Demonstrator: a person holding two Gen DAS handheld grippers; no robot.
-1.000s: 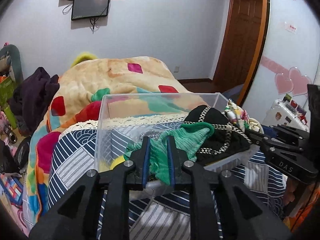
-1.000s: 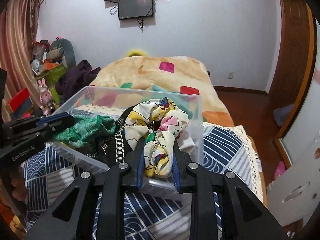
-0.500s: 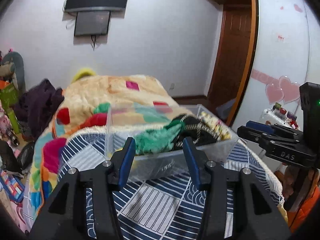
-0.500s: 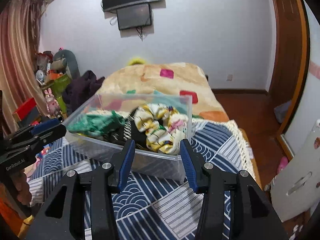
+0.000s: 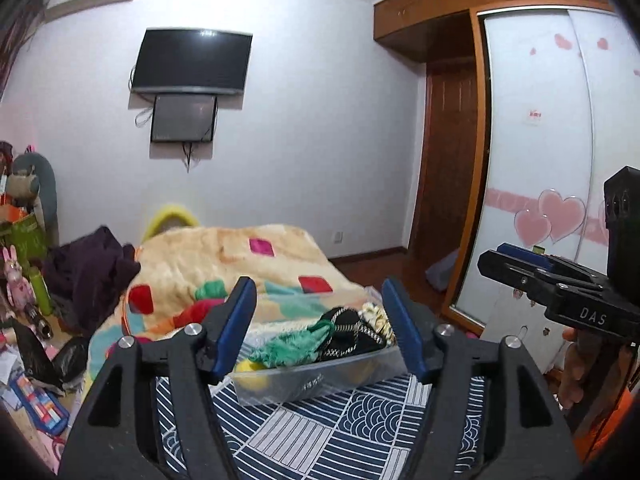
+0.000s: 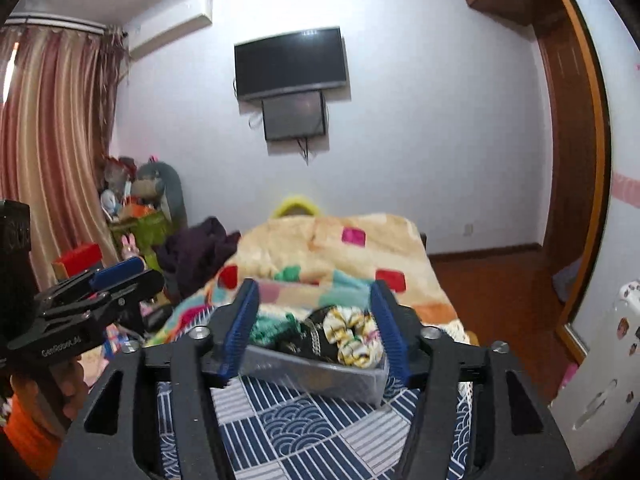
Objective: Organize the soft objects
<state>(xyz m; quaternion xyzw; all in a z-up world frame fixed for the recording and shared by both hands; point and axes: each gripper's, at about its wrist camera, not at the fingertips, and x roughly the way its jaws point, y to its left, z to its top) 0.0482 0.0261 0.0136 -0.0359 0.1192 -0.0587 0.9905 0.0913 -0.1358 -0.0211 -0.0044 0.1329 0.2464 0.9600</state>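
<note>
- Left wrist view: my left gripper (image 5: pixel 320 326) has its fingers spread wide and grips nothing; the bin (image 5: pixel 316 376) shows in the gap between them, ahead and a little below.
- Right wrist view: my right gripper (image 6: pixel 314 328) is just as wide open and just as bare, with the same bin (image 6: pixel 320 372) framed between its blue pads (image 6: pixel 242 330).
- Inside the bin I can make out a green cloth (image 5: pixel 292 346) on my left side, a black piece (image 5: pixel 352 338) with a chain pattern in the middle, and a floral scrunchie (image 6: pixel 352 338) on my right side. Something yellow (image 5: pixel 250 370) shows through the clear wall low down; I cannot tell what it is.
- The bin sits on the blue patterned cover (image 5: pixel 320 428) at the near end of the bed, with a bright blanket (image 5: pixel 240 264) heaped beyond it.
- I judge the sorting close to done: every soft piece I can see near the grippers lies in the bin, and nothing loose shows on the cover around it.
- What may be left: a dark heap of clothing (image 6: pixel 196 256) lies beside the blanket, well apart from the bin; whether it belongs to this job I cannot tell.
- Neither gripper touches the bin or its contents; both hang clear, above and on the near side.
</note>
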